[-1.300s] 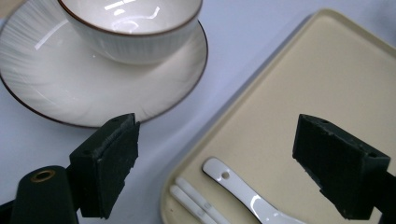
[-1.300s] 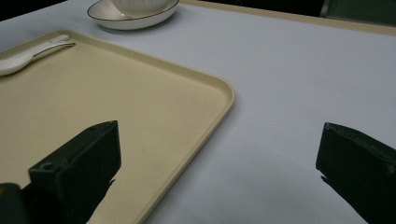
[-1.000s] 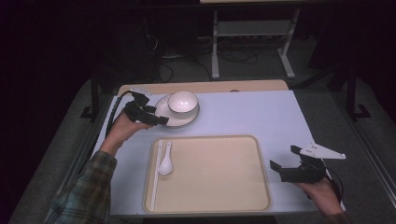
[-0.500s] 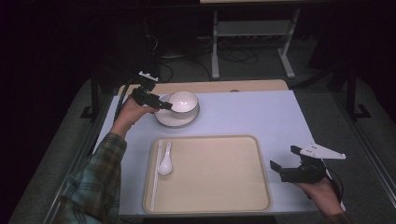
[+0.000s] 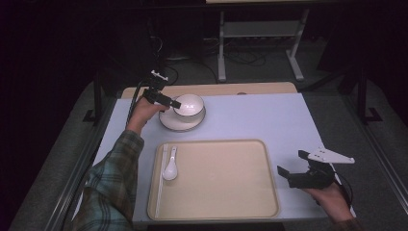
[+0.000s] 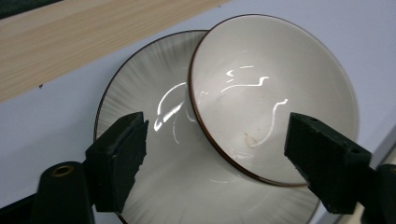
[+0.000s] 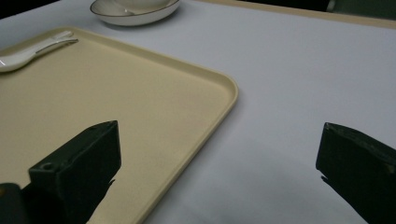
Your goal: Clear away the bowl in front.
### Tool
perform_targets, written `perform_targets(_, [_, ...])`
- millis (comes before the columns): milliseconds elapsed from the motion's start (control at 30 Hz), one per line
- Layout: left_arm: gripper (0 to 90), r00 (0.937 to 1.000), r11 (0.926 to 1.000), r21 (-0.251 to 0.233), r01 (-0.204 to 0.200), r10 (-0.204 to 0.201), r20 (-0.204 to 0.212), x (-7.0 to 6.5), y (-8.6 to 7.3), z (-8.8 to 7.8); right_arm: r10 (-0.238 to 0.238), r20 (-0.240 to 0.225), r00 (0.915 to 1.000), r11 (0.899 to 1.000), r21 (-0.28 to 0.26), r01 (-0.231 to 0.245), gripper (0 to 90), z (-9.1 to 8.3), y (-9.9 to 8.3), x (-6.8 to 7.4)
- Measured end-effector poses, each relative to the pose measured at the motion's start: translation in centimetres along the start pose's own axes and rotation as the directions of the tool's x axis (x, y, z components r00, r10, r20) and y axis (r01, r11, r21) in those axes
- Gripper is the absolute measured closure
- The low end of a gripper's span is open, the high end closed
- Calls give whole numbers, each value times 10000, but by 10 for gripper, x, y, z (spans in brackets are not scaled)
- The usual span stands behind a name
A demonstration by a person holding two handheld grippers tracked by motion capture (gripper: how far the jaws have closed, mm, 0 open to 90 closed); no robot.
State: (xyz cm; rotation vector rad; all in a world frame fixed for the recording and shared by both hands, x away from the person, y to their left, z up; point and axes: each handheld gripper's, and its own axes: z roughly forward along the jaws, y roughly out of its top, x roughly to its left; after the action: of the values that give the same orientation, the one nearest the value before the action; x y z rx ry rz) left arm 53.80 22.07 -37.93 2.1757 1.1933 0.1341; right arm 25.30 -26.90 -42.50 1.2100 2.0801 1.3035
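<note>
Left gripper view: left gripper (image 6: 215, 161) jaws closing astride bowl (image 6: 275, 93) rim.

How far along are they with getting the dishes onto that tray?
Done: the spoon lies in the tray. In hand: the left gripper, its jaws just closing, straddles the rim of the bowl on the plate without pinching it. Left: bowl and plate seem next. The right gripper waits open.

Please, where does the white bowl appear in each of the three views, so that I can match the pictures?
High view: the white bowl sits upper left of centre, on the plate, at the left gripper.
Left gripper view: the bowl is right of centre; the open jaws, just closing, straddle its rim.
Right gripper view: its base is at the top edge.
Shared landmark: the plate.
</note>
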Motion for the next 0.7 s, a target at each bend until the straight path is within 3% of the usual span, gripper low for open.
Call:
perform_targets(300, [336, 9988, 9982, 379, 464, -458, -166, 4, 1, 21, 1, 3, 10000, 10000, -37, -1, 0, 0, 0, 0])
perform_targets(633, [496, 9989, 9964, 703, 468, -470, 12, 2, 0, 33, 5, -9, 10000, 10000, -78, -5, 0, -1, 0, 0])
perform_targets(700, [561, 9988, 9962, 724, 480, -483, 18, 1, 0, 34, 6, -11, 10000, 10000, -84, -6, 0, -1, 0, 0])
